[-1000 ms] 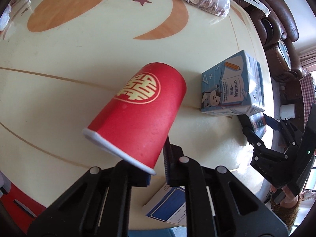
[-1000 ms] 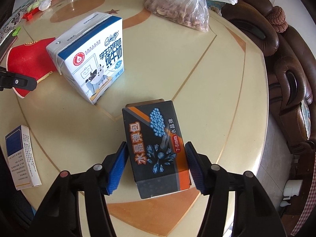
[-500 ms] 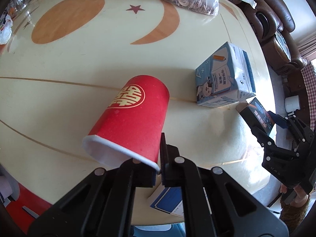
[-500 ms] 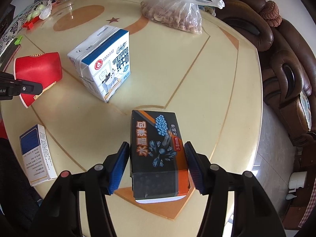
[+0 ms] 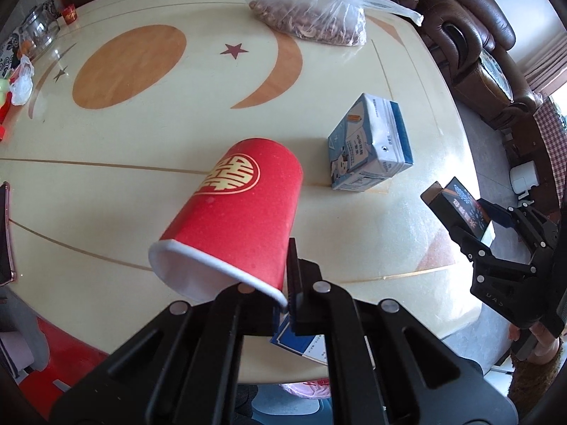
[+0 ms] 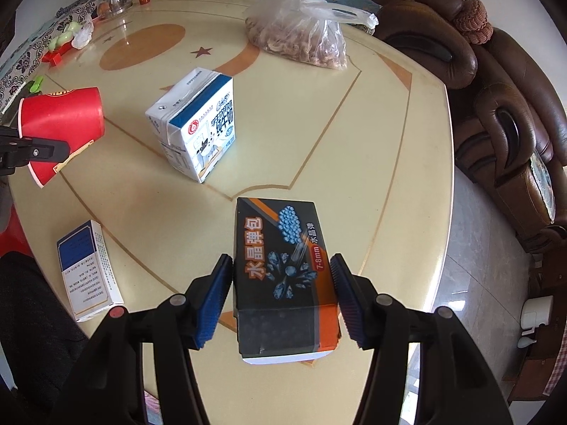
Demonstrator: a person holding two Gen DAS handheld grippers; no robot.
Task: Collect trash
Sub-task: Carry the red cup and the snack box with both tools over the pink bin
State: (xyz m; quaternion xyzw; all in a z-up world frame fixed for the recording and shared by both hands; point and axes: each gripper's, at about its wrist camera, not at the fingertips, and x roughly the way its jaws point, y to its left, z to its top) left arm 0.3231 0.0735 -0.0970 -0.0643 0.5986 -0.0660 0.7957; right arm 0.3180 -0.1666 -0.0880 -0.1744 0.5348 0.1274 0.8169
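Both hands up since a second ago, table farther below. Left gripper [image 5: 283,294] pinches red cup [image 5: 241,212] rim; right gripper [image 6: 283,294] clamps black box [image 6: 283,269]. Both airborne. Left on table [image 6: 389,141]: milk carton [image 6: 195,131], blue-white box [image 6: 88,269]. No bin visible.

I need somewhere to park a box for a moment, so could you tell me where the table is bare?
The widest bare stretch of the table lies between the milk carton and the rim facing the sofa. The middle, between the carton and the bag of nuts, is also bare. The near left is crowded: the blue-and-white box and clutter along the far-left rim.
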